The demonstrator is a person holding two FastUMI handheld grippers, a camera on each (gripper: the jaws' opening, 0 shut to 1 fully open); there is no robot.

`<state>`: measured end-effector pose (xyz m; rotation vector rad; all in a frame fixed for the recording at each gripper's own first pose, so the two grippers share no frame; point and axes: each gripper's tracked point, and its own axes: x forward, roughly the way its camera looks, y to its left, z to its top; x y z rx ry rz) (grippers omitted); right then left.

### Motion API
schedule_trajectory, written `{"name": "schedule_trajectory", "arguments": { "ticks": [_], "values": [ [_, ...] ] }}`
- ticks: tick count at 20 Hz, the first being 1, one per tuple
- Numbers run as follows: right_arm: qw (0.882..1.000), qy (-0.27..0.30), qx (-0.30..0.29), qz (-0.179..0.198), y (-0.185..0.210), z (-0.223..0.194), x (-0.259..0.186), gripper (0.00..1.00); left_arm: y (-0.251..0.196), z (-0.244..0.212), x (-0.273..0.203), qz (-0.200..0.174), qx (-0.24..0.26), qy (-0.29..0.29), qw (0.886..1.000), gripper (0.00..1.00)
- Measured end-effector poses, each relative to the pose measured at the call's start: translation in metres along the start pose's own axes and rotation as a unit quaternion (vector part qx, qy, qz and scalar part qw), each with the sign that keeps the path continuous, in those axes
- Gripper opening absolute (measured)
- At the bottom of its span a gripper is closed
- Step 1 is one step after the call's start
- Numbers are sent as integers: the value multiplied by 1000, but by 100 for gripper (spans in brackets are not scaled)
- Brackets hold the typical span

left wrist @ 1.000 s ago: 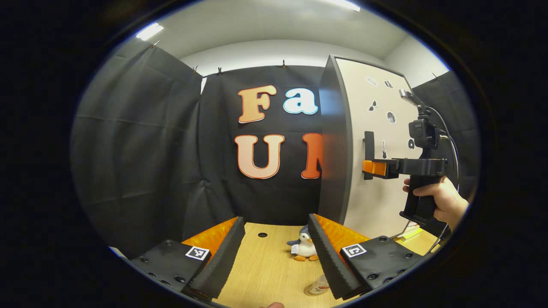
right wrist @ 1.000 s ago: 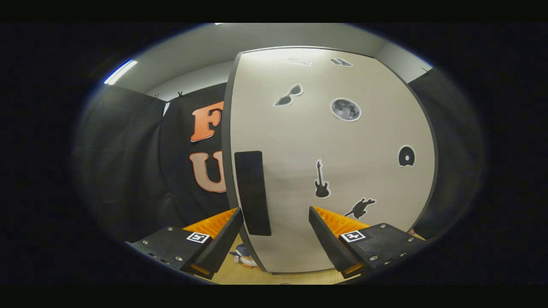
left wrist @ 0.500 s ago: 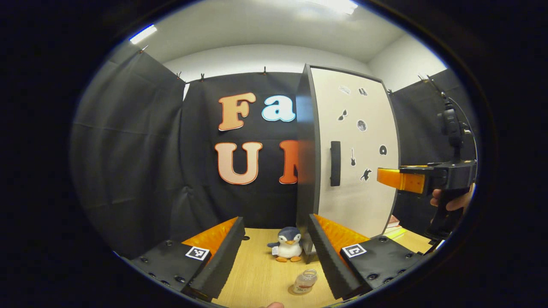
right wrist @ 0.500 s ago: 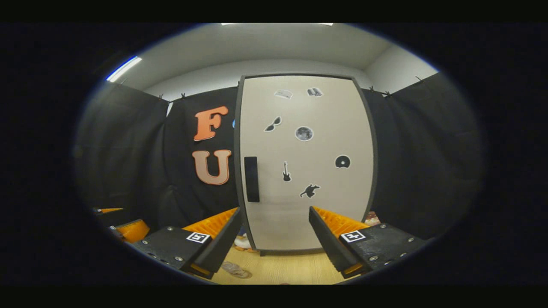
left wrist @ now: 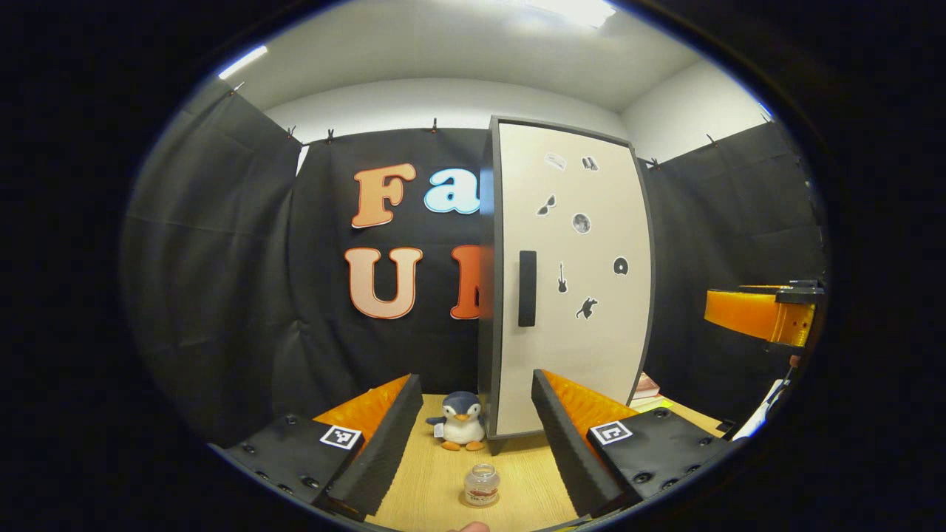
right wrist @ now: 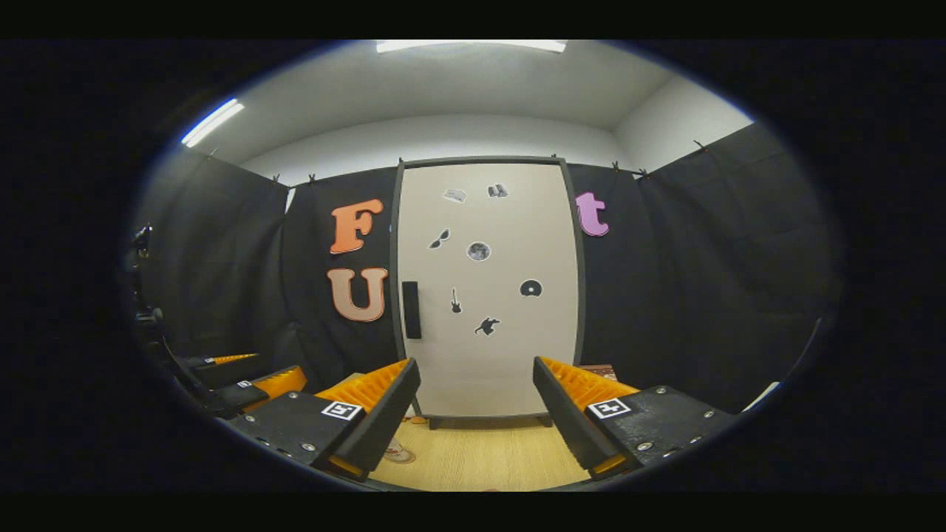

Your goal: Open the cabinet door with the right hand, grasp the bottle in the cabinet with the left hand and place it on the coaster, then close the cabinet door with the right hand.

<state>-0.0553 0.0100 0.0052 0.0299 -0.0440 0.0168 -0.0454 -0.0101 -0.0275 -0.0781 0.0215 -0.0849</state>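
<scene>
while the bottle (left wrist: 481,485) stands on its coaster (left wrist: 480,502) at 6 o'clock before the penguin (left wrist: 461,421), the door (left wrist: 569,281) sits shut at 1 o'clock; left gripper (left wrist: 473,436) and right gripper (right wrist: 474,414) gape empty.

Left tongs (left wrist: 477,432) spread wide and level, right tongs (right wrist: 477,406) likewise
</scene>
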Motion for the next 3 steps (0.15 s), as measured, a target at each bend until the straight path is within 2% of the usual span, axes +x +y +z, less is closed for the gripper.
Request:
{"name": "schedule_trajectory", "arguments": {
  "ticks": [3],
  "values": [
    [1000, -4, -15, 15, -9, 1, -2, 95, -14, 1, -8, 7, -5, 0, 1000, 99]
  ]
}}
